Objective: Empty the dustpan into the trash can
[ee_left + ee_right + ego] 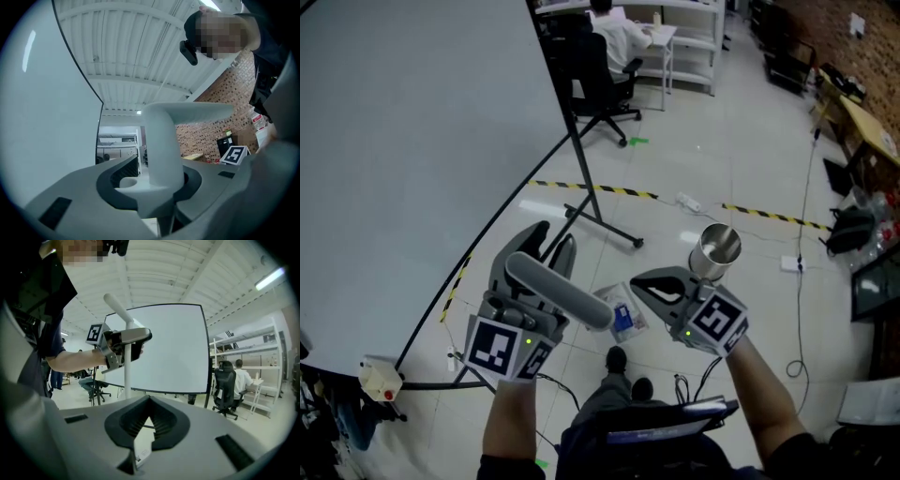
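Note:
My left gripper is shut on the grey handle of the dustpan, which crosses its jaws. Below it hangs the pan, carrying blue and white scraps. A shiny metal trash can stands on the floor just beyond my right gripper, whose jaws are together with nothing in them. In the left gripper view, the handle fills the notch between the jaws. In the right gripper view, the left gripper grips the white pole ahead of the right gripper.
A large whiteboard on a wheeled stand fills the left side. Yellow-black tape crosses the floor, with a power strip and cables beyond. A person sits on an office chair at the back. Desks line the right edge.

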